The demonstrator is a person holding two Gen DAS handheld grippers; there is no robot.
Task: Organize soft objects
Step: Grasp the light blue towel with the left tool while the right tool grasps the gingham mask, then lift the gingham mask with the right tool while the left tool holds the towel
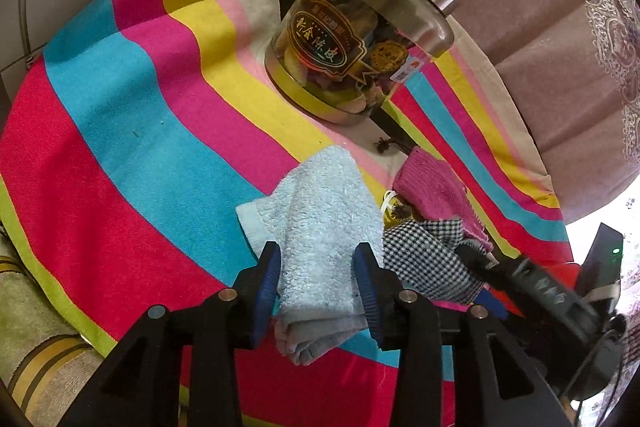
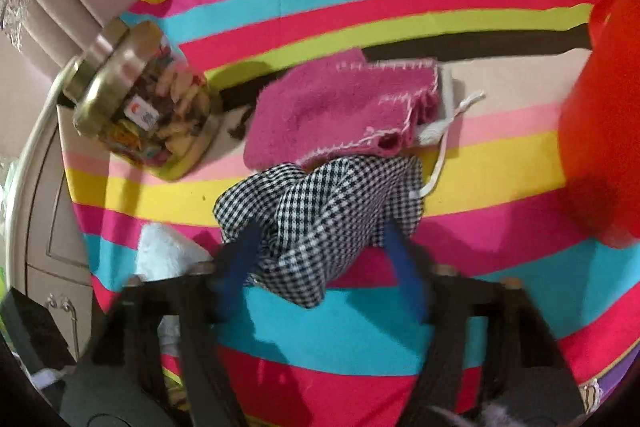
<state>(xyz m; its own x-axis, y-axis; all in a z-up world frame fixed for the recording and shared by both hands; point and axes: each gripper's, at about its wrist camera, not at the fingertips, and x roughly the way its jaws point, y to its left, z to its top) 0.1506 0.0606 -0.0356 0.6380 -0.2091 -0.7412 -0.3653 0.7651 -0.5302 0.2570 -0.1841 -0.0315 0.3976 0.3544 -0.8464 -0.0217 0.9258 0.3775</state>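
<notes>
Left gripper (image 1: 318,281) jaws partway apart, pale blue towel (image 1: 320,227) lying between pads, left pad just clear, right pad against its edge; not clamped. Right gripper (image 2: 320,251) blurred, jaws fairly narrow, checked cloth (image 2: 320,211) bunched between blue pads; grip cannot tell. Pink towel (image 2: 340,107) just beyond, checked cloth overlapping its edge. Lidded jar (image 1: 352,39) farther back on striped sheet (image 1: 140,147).

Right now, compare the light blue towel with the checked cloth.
The light blue towel is plain, fluffy terry; the checked cloth is thin black-and-white weave. The towel lies folded and long between the left gripper's pads; the checked cloth is crumpled between the right gripper's. Both lie on the striped cover.
</notes>
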